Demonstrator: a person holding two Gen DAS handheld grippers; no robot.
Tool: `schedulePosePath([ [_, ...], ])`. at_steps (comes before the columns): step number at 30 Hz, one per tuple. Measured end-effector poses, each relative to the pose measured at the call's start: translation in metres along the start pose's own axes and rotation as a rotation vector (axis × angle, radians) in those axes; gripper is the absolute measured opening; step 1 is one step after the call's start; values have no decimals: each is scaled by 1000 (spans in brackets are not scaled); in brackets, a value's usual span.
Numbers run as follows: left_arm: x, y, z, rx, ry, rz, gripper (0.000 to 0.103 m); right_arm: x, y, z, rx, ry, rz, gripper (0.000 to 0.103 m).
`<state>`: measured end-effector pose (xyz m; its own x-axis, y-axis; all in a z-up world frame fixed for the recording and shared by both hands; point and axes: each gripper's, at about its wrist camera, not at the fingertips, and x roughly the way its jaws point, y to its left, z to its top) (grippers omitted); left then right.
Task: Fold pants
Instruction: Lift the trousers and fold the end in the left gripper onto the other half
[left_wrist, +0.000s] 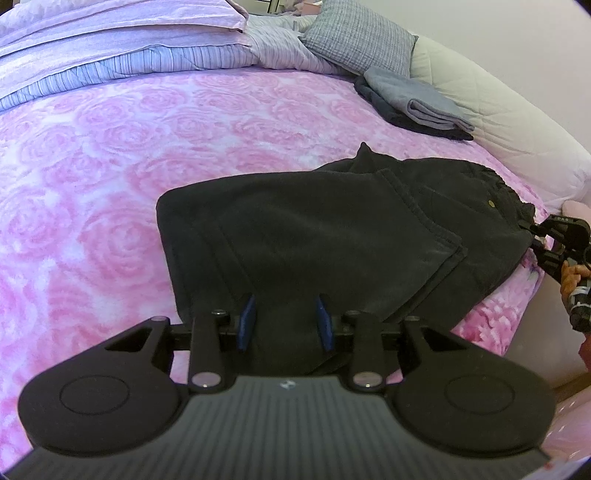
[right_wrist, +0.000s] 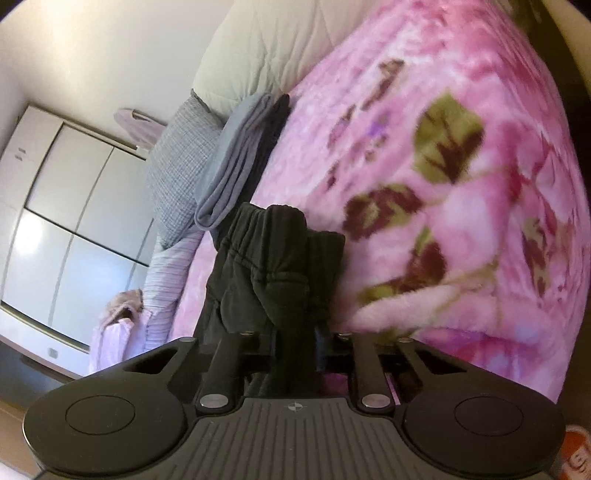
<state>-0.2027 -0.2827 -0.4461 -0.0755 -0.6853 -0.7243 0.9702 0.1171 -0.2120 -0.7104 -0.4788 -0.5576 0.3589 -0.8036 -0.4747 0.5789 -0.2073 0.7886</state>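
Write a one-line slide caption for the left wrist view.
Open left hand-held gripper over black pants on a pink rose blanket, right hand-held gripper pinching the waistband end.

Pants (left_wrist: 332, 236) on pink bed (left_wrist: 129, 166)

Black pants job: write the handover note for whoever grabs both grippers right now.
Left gripper: open, blue pads either side of the pants' near edge, not clamped.
Right gripper: shut on the waistband end.
Black pants: on the pink blanket, already folded over at least once.
Left: finish folding; perhaps set them by the folded stack.
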Motion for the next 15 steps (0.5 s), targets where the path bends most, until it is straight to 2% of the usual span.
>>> schedulePosePath([
  [2,-6,4,0,-13,-6,-6,25,-4,24,-2,-80,-15,-60,12],
  [5,-23,17,-2,-40,-26,-7,25,-9,81,-13,-291,-70,-127,10],
  [8,-41,39,-11,-78,-30,22,25,-23,147,-41,-554,-132,-121,9],
  [11,-57,68,-28,-140,-6,74,25,-39,217,-98,-886,-194,-54,9],
  [12,-61,77,-34,-160,7,92,24,-46,240,-127,-1030,-214,-23,9],
  [15,-76,103,-56,-230,38,132,23,-65,277,-221,-1401,-255,100,9],
])
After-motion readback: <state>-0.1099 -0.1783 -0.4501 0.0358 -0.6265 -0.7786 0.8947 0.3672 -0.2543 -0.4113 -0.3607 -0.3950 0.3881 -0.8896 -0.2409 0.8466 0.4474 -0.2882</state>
